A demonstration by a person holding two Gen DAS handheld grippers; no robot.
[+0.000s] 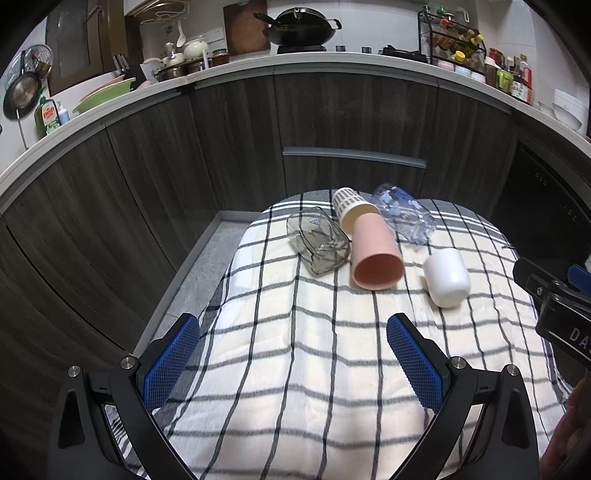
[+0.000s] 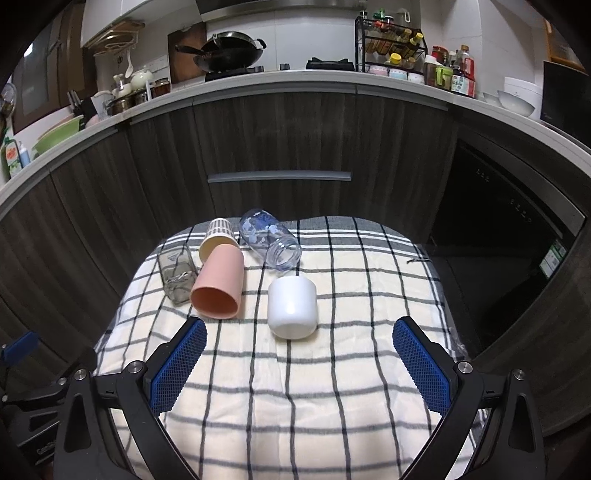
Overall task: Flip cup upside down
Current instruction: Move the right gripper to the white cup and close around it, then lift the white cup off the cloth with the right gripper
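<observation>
Several cups lie on their sides on a checked cloth (image 1: 314, 369) (image 2: 295, 387). A pink cup (image 1: 375, 254) (image 2: 219, 286) has its mouth toward me. A white cup (image 1: 447, 277) (image 2: 292, 308) lies to its right, base toward me. A grey clear cup (image 1: 317, 242) (image 2: 176, 275), a cream patterned cup (image 1: 351, 210) (image 2: 218, 236) and a clear blue-print jar (image 1: 404, 218) (image 2: 269, 238) lie behind. My left gripper (image 1: 293, 338) is open and empty, short of the cups. My right gripper (image 2: 299, 343) is open and empty, just short of the white cup.
Dark wood cabinets with a drawer handle (image 1: 354, 157) (image 2: 279, 177) stand behind the table. The counter above holds a wok (image 1: 301, 27) (image 2: 229, 50), a spice rack (image 2: 391, 44) and dishes. The right gripper's body (image 1: 554, 302) shows at the left wrist view's right edge.
</observation>
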